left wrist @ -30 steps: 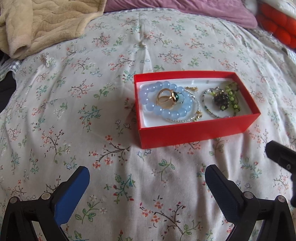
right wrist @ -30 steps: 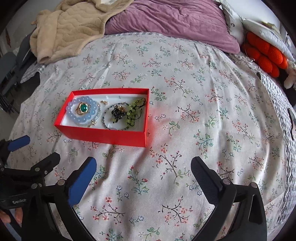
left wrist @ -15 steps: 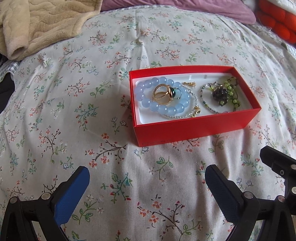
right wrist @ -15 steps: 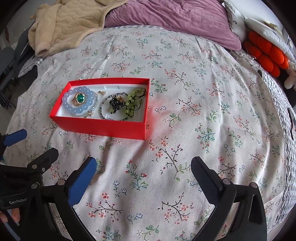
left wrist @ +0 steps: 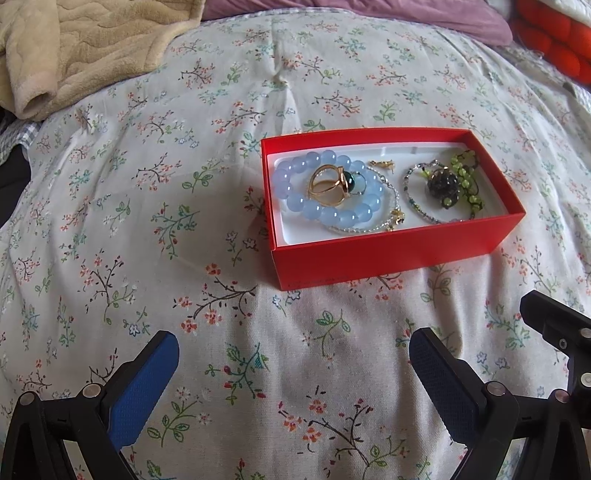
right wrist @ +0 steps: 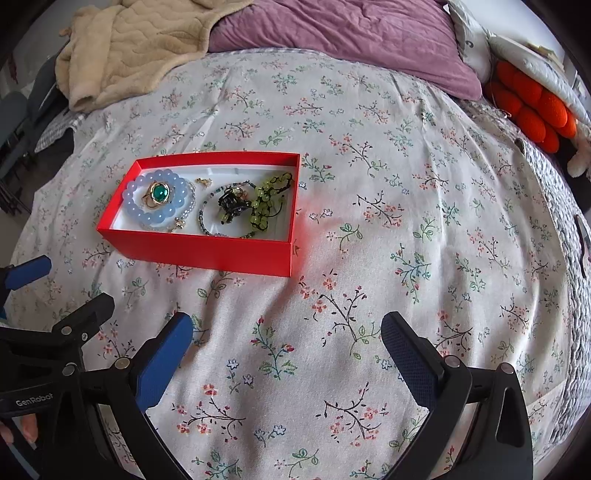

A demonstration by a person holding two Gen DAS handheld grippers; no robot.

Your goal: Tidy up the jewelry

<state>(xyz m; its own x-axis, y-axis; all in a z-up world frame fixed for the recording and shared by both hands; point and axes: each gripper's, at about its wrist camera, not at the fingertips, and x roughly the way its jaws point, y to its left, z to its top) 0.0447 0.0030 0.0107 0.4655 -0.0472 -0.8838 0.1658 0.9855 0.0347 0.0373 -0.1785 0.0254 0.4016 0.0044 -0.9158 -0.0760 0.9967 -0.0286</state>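
A red box (left wrist: 391, 254) (right wrist: 207, 249) with a white lining lies on the floral bedspread. Inside it rest a pale blue bead bracelet (left wrist: 295, 199) (right wrist: 135, 205), a gold ring with a green stone (left wrist: 334, 184) (right wrist: 159, 192), a thin silver chain, a dark bead pendant (left wrist: 441, 186) (right wrist: 231, 201) and green beads (left wrist: 465, 177) (right wrist: 266, 199). My left gripper (left wrist: 293, 352) stands open in front of the box, nothing between its blue pads. My right gripper (right wrist: 286, 336) is open too, nearer than the box and to its right.
A beige blanket (right wrist: 136, 44) lies at the far left, a purple quilt (right wrist: 351, 33) at the back. Orange plush (right wrist: 532, 107) sits at the far right. The left gripper's body (right wrist: 55, 339) shows beside my right one, and a fingertip (right wrist: 27, 428) grips its handle.
Both grippers have drawn nearer to the box, which looks larger in each view. The jewelry has not moved, and both stay open.
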